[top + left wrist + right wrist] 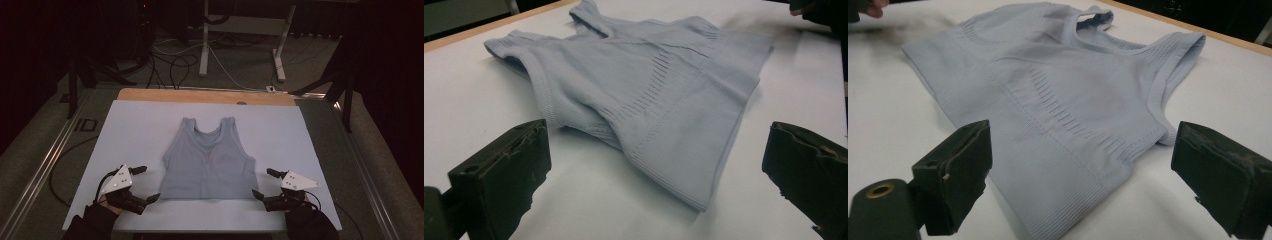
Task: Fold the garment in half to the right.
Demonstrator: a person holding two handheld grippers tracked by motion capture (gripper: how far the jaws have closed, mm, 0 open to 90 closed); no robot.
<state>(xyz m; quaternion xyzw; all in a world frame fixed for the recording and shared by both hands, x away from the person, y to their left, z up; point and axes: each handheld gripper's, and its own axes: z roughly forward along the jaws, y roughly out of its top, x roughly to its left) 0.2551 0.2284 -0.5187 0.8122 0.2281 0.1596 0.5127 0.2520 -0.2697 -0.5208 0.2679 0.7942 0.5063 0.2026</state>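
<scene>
we have the tank top (209, 161) lying flat in the middle of the frame on the pale surface (135, 130), straps toward the top, hem toward us. the left gripper (143, 185) sits at the lower left by the hem corner, the right gripper (264, 184) at the lower right by the other corner; both pairs of fingers stand wide apart, holding nothing. to grip well, we judge each should slide low along the surface and take its corner through both layers, level with the other. bare surface lies all round the top, with most room at left and right; the wooden edge (200, 96) runs well above the straps.
</scene>
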